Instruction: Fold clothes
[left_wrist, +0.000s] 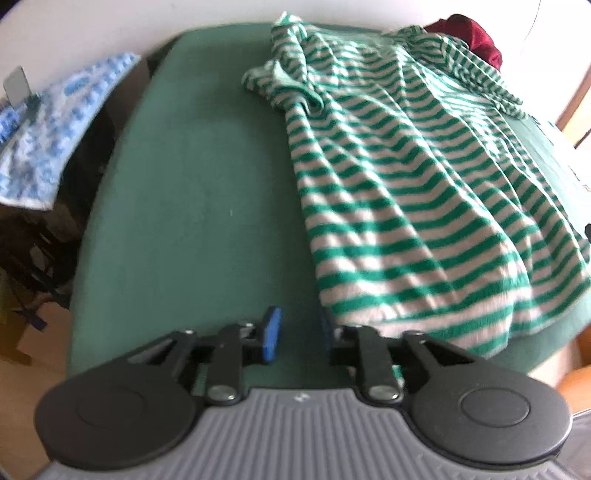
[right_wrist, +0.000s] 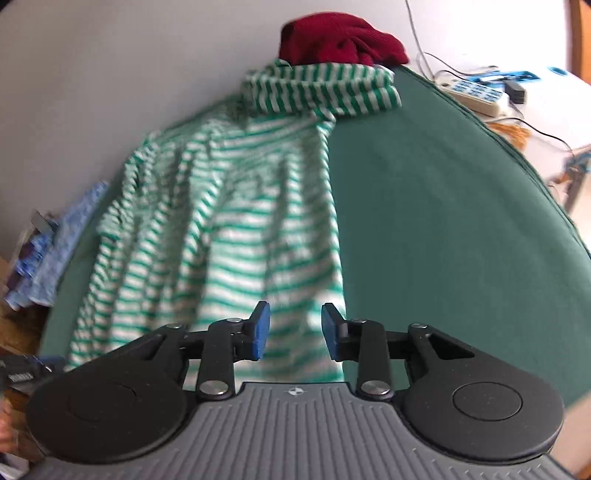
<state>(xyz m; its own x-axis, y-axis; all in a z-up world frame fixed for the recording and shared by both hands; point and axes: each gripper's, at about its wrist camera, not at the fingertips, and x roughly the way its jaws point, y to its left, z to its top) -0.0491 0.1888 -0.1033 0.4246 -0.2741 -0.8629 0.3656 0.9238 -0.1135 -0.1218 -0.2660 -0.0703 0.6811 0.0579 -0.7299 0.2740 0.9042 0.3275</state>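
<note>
Both tools, left tool (left_wrist: 297, 334) and right tool (right_wrist: 294, 330), are held agape, empty, at the striped garment's (left_wrist: 406, 184) lower-frame hem; one layer alone could be pinched, skewing the fold

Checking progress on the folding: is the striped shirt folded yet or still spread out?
Spread out, not folded. The striped shirt lies lengthwise and wrinkled on the green surface, one sleeve bunched near the red garment.

We see a green-and-white striped garment (left_wrist: 406, 177) lying rumpled and spread across the right half of the left wrist view, one sleeve bunched toward the upper centre.
</note>
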